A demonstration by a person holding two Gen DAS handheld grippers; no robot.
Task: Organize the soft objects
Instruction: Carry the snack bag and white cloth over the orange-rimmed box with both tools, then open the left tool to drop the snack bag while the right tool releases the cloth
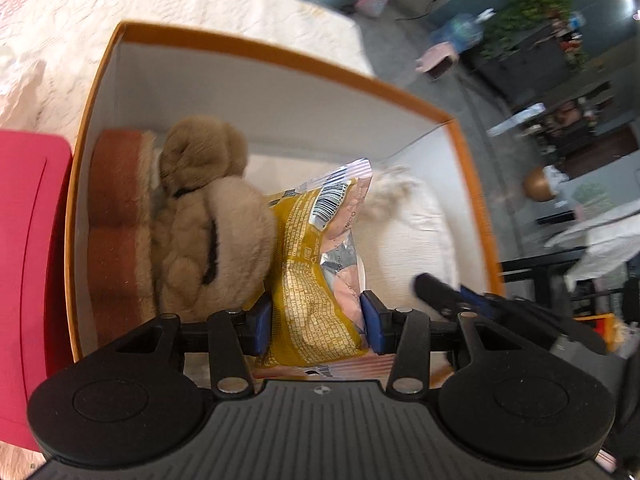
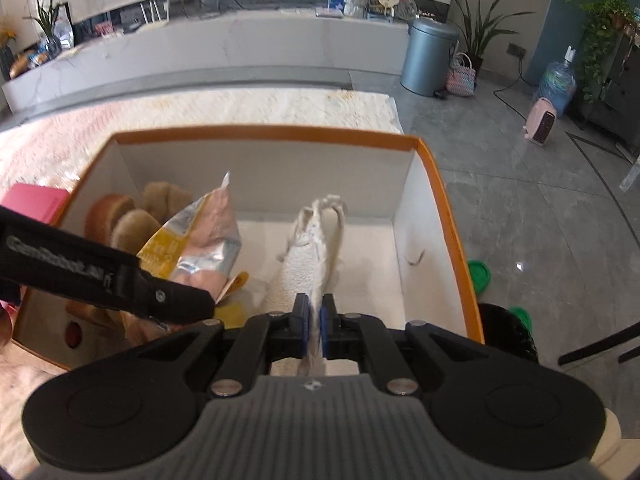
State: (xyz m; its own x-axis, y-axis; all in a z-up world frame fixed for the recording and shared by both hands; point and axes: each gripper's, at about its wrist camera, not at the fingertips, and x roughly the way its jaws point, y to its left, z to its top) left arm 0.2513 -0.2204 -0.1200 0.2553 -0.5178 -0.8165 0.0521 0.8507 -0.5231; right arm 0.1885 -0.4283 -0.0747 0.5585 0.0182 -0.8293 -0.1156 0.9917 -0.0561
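An orange-rimmed box with white walls holds the soft things; it also shows in the right wrist view. My left gripper is shut on a yellow and pink snack bag and holds it inside the box, beside a brown plush toy and an orange cushion. My right gripper is shut on a white towel that hangs down to the box floor on the right. The bag and plush show at left in the right wrist view.
A red box stands left of the orange box, on a cream rug. Grey tile floor lies to the right, with green lids, a grey bin, a pink heater and plants.
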